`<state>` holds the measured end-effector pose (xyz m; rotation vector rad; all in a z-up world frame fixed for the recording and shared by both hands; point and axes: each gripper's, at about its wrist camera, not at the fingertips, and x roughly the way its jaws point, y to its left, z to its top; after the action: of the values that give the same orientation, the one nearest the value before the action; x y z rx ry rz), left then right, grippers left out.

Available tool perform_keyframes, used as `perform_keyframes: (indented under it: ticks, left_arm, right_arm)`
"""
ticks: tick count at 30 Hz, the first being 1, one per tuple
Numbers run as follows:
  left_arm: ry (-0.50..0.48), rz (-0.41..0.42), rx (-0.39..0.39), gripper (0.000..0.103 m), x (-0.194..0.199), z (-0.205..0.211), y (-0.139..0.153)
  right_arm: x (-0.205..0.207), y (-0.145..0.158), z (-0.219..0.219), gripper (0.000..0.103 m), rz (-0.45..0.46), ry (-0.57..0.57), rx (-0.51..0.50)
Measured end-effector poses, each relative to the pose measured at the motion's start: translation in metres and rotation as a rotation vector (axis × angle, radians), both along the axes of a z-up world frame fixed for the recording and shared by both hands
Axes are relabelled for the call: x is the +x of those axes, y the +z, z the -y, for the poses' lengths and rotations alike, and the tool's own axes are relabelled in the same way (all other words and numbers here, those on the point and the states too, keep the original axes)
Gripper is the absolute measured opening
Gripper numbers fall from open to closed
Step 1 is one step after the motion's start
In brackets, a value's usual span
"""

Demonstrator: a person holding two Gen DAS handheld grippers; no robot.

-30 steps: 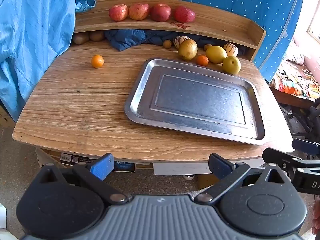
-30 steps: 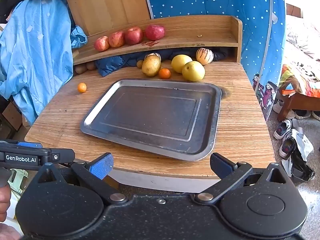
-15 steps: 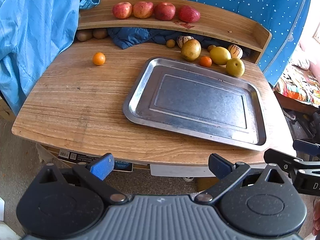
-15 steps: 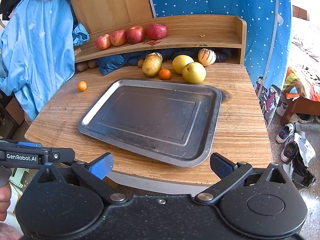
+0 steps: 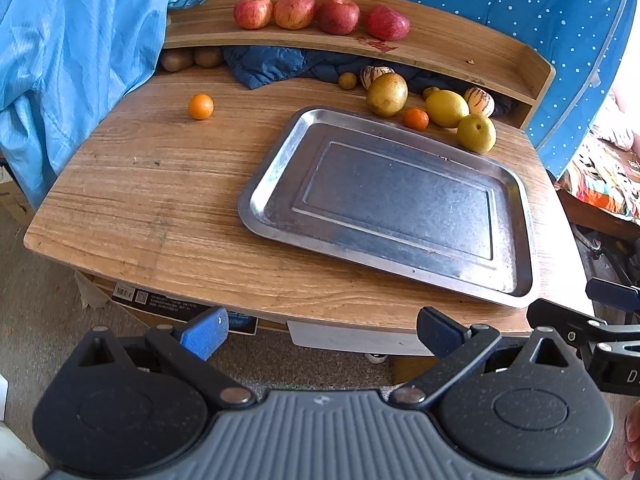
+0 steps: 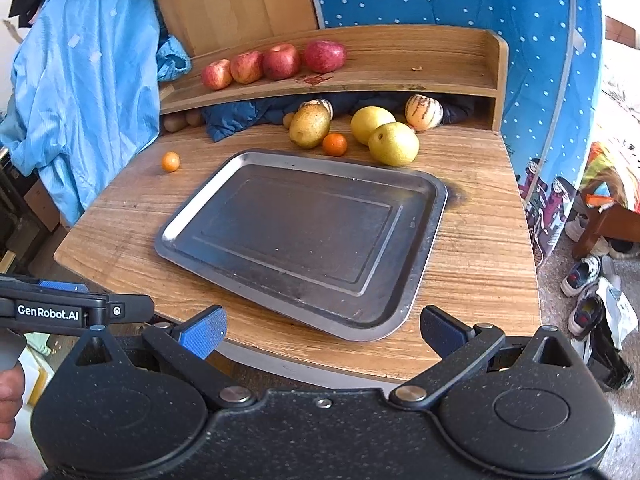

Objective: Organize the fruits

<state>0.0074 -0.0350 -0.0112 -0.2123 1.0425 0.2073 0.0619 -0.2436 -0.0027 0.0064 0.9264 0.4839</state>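
While both claws hang short of the table's (image 5: 168, 216) near edge, neither touches anything. Left claw (image 5: 320, 330): jaws spread wide, nothing between them. Right claw (image 6: 322, 330): likewise spread and empty.

Ahead of the left claw and to its right lies the metal tray (image 5: 276, 168), bare, flat on the table. From the right claw the same tray (image 6: 434, 216) sits straight ahead.

Beyond the tray's far rim, well apart from both claws, a cluster of fruit rests on the tabletop: a pear (image 6: 310, 126), a small orange (image 6: 335, 144) just beside it, a lemon (image 6: 370, 124) and a yellow-green fruit (image 6: 394, 144) touching it, with a striped melon (image 6: 424, 113) behind under the shelf (image 6: 400, 76). A second small orange (image 5: 201, 106) lies alone, far ahead and left of the left claw.

Four apples (image 5: 318, 14) stand in a row on the shelf, farthest from both claws. Blue cloth (image 5: 72, 60) hangs at the far left.
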Motion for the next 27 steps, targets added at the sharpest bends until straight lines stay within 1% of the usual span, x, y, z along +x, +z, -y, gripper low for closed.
perform_keyframes:
  ticks: [9,17,22,27]
  left_arm:
    - [0.047,0.0,-0.017,0.102,-0.001,0.017,-0.005]
    - [0.099,0.001,-0.021,0.102,-0.003,0.035,-0.009]
    - [0.126,-0.008,-0.004,0.102,-0.004,0.046,-0.007]
    - [0.138,-0.029,0.034,0.102,-0.006,0.052,0.002]
  right_arm:
    - [0.003,0.002,0.007,0.102,0.024,0.105,-0.017]
    - [0.01,-0.001,0.024,0.102,0.027,0.162,-0.014]
    - [0.016,-0.003,0.034,0.102,0.022,0.188,0.009]
    - [0.02,-0.003,0.038,0.102,0.017,0.195,0.06]
